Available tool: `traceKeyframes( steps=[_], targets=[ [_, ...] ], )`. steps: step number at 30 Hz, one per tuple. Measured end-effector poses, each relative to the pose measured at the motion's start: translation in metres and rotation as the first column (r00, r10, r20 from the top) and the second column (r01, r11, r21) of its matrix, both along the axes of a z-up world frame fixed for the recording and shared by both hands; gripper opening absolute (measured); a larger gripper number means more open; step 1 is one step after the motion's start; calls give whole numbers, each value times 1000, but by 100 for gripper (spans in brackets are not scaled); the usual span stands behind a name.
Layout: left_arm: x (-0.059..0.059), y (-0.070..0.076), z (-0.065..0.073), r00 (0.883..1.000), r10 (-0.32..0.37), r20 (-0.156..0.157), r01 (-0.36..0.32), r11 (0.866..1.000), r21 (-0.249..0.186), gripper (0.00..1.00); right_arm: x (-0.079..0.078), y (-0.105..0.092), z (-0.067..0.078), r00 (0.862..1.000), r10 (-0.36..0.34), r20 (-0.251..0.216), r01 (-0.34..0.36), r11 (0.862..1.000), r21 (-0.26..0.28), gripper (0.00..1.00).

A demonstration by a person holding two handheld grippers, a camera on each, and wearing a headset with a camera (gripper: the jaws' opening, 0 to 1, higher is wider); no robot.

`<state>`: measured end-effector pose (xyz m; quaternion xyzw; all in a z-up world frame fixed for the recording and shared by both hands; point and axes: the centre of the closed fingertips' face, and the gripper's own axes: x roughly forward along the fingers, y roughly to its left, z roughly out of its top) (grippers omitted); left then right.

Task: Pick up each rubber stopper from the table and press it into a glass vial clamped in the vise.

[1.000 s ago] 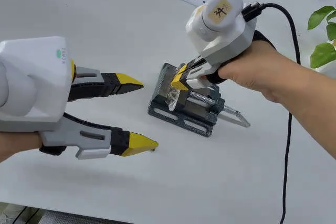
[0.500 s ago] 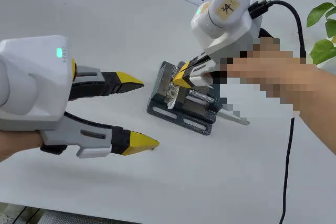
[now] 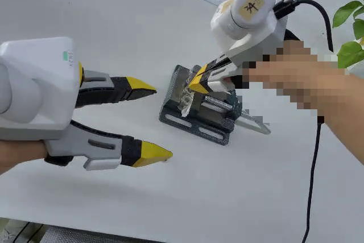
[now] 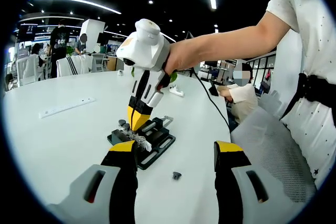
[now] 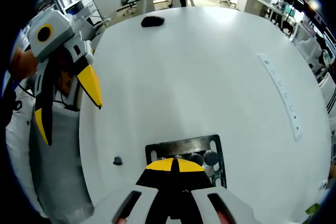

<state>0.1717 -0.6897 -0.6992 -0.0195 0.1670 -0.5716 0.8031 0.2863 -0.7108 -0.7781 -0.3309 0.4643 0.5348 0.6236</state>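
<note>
Dark vise (image 3: pixel 196 130) on white table (image 3: pixel 114 21), glass vials (image 3: pixel 186 104) clamped inside, right gripper (image 3: pixel 198 82) jaws together just above them, left gripper (image 3: pixel 159 120) jaws apart, loose rubber stopper (image 4: pixel 176 174) on table near vise.

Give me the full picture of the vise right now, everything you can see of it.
The vise is small, dark metal, flat on the white table, with a slotted base flange, a threaded screw and a handle bar sticking out. Clear glass vials sit in its clamp; the right gripper, fingers together, points down at them.
</note>
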Motion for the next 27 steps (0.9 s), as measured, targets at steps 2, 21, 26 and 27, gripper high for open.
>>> traceKeyframes(
  steps=[2,21,26,27],
  targets=[
    [1,0,-1,1000,0,-1,0,1000,-1,57,0,1,0,1000,1,5,-1,1000,4,0],
    [50,-26,-24,992,123,19,-123,992,11,50,2,3,-1,1000,-13,-6,13,1000,24,0],
    [73,-31,-47,988,156,21,-156,987,37,46,3,2,-1,1000,-17,-9,17,999,27,0],
    [77,-33,-49,986,163,18,-164,986,36,46,3,1,-2,1000,-16,-11,16,999,27,0]
  ],
)
